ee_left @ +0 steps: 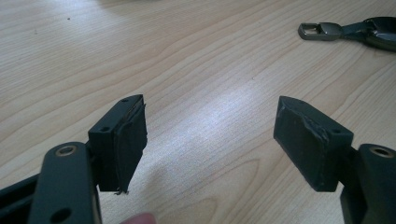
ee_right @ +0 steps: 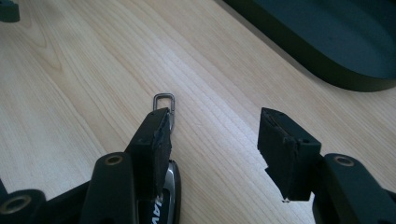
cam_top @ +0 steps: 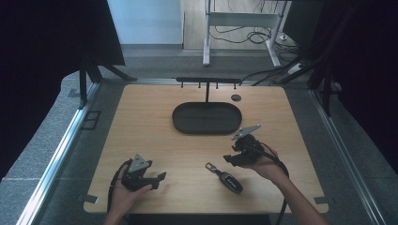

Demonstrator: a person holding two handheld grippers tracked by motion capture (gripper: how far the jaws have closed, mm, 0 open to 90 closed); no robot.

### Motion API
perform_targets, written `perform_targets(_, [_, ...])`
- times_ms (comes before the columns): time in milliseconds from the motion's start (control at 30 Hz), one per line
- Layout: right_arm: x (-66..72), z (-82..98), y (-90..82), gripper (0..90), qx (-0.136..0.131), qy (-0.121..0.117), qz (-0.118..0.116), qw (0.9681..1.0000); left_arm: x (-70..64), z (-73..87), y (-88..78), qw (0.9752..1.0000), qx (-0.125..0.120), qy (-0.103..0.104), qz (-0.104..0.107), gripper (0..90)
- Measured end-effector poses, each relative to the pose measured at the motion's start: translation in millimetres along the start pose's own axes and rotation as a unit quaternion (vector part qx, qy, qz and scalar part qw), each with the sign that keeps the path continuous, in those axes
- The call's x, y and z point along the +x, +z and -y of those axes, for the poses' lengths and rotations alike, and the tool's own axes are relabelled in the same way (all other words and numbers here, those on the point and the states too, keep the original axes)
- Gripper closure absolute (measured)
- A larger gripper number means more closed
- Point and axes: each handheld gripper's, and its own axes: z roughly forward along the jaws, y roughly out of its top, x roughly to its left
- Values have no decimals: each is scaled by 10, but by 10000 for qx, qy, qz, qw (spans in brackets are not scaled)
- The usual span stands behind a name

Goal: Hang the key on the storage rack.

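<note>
Grippers first, from your left. Your left gripper [cam_top: 157,180] rests near the table's [cam_top: 141,122] front left corner with its jaws spread wide and nothing between them; in the left gripper view only bare wood lies between the pads [ee_left: 128,140]. Your right gripper [cam_top: 228,158] hangs over the front right part of the table, jaws also apart and gripping nothing.

The thing in hand is the key fob [cam_top: 225,177], which lies flat on the table close to the front edge, between the two grippers and nearer the right one. It points its metal loop [cam_top: 209,166] toward the far left and its dark body toward the front right. In the right gripper view the fob [ee_right: 169,186] sits just under the left jaw, not between the pads, with the loop [ee_right: 164,101] sticking out beyond the jaw tip.

I judge it light, rigid and low-lying, with a smooth, glossy shell that may slip under the pads. Take it across the narrow sides of the body, low to the wood, not by the thin loop, which would likely swivel.

Toward the back edge, at the table's middle, stands an oval dark tray [cam_top: 206,118] with a low rim; it holds nothing that you can see. A thin black rack with hooks [cam_top: 208,81] rises just behind it.
</note>
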Motion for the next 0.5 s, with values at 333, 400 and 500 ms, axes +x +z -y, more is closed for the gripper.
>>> perform_targets(333, [39,-52,122,450,202,-99,30,9997,2,2,7,10000,14,10,7,261])
perform_targets(400, [57,-72,167,449,276,-118,8,9995,-2,2,12,10000,20,13,12,261])
perform_targets(500, [77,-93,207,451,344,-153,-33,9993,-6,1,12,10000,45,21,14,261])
